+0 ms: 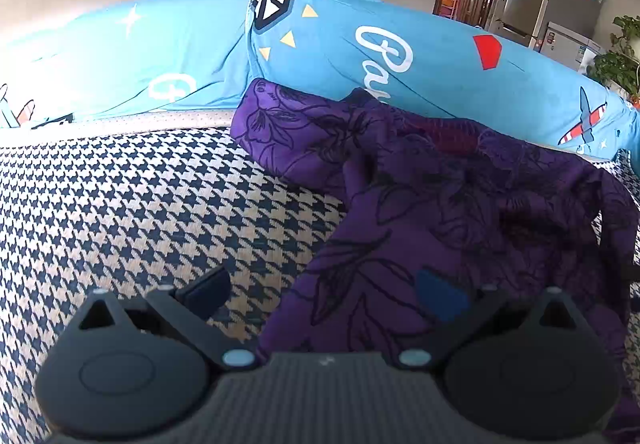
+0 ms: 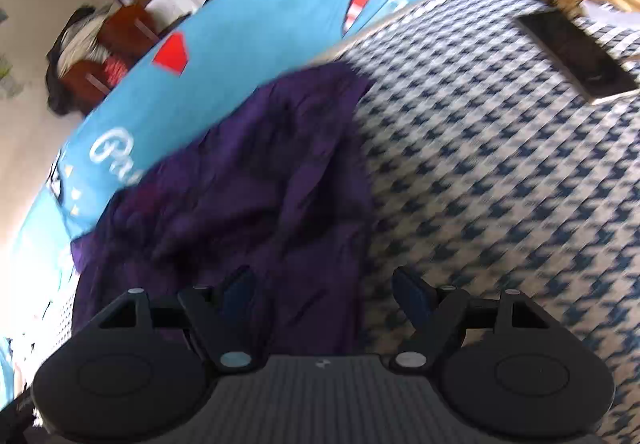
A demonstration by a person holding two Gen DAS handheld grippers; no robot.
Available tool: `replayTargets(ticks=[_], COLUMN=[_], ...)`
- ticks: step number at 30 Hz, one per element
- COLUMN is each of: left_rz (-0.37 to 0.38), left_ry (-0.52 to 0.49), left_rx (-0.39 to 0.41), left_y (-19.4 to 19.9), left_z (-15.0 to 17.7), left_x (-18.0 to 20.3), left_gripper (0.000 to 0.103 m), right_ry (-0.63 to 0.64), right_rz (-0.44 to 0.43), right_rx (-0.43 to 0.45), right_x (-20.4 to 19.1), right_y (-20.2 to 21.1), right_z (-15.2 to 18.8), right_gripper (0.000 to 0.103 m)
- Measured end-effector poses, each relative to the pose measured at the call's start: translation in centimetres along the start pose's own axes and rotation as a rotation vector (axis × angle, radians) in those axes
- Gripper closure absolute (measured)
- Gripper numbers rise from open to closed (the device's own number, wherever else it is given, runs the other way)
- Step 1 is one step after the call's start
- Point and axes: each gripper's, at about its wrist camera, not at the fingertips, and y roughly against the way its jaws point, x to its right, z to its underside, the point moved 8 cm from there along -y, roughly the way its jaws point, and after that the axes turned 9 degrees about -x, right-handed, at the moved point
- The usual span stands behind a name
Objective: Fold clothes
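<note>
Houndstooth cushion under me, blue printed backrest behind — the purple floral garment lies crumpled against that backrest, bunched and creased, no clean fold visible. I judge the folding barely begun. My left gripper hovers over its near edge, jaws spread, pinching nothing. My right gripper straddles the garment's other edge — jaws wide too, empty.

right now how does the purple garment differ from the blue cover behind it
The purple garment is dark with thin black flower outlines; the blue cover is bright with white lettering and plane prints. The garment lies crumpled on the houndstooth surface; the cover is stretched smooth. Both are printed fabric.
</note>
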Motion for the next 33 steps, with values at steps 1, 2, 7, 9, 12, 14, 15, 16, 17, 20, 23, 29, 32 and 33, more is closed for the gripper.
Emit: replayTargets(ticks=[1,2,7,9,12,14,15,16,17,20,23,29,32,33], left_rz=[0.0,0.001,0.003,0.003,0.005,0.006,0.006,0.006,0.007,0.01,0.01,0.001,-0.015,-0.019], left_ry=[0.002,0.003,0.003,0.0,-0.002,-0.004,-0.005,-0.005,-0.005,-0.002,0.0,0.005,0.007,0.012], left_rx=[-0.002,-0.004,-0.011,-0.011,-0.012,-0.01,-0.009,-0.009,-0.009,-0.012,-0.011,0.003,0.014,0.018], left_y=[0.0,-0.1,-0.2,-0.3,-0.3,-0.3,-0.3,-0.3,-0.4,-0.5,-0.5,-0.3,0.0,0.1], left_z=[0.0,0.0,0.1,0.1,0.1,0.0,0.0,0.0,0.0,0.0,-0.1,-0.3,-0.5,-0.5], left_x=[0.0,-0.1,0.0,0.1,0.2,0.3,0.4,0.4,0.4,0.5,0.5,0.2,-0.1,-0.3], left_gripper=[0.0,0.0,0.0,0.0,0.0,0.0,0.0,0.0,0.0,0.0,0.0,0.0,0.0,0.0], right_ry=[0.018,0.035,0.074,0.081,0.088,0.093,0.101,0.095,0.089,0.019,-0.052,-0.032,-0.003,0.008], right_rz=[0.006,0.012,0.044,0.055,0.072,0.092,0.126,0.178,0.231,0.356,0.407,0.419,0.382,0.371], right_rx=[-0.013,-0.026,-0.036,-0.02,0.048,0.125,0.189,0.269,0.348,0.525,0.606,0.603,0.573,0.569], right_x=[-0.3,-0.6,-1.3,-1.3,-1.2,-1.1,-1.0,-0.5,-0.1,1.7,3.2,2.7,2.0,1.6], right_y=[-0.4,-0.8,-2.3,-2.4,-1.5,-0.2,0.9,2.2,3.6,7.2,9.3,9.1,8.6,8.6], right_z=[0.3,0.6,1.3,1.3,0.6,-0.3,-1.1,-1.9,-2.8,-4.9,-6.0,-5.6,-5.2,-4.9], right_gripper=[0.027,0.027,0.038,0.068,0.087,0.09,0.09,0.09,0.09,0.082,0.036,0.02,0.02,0.02])
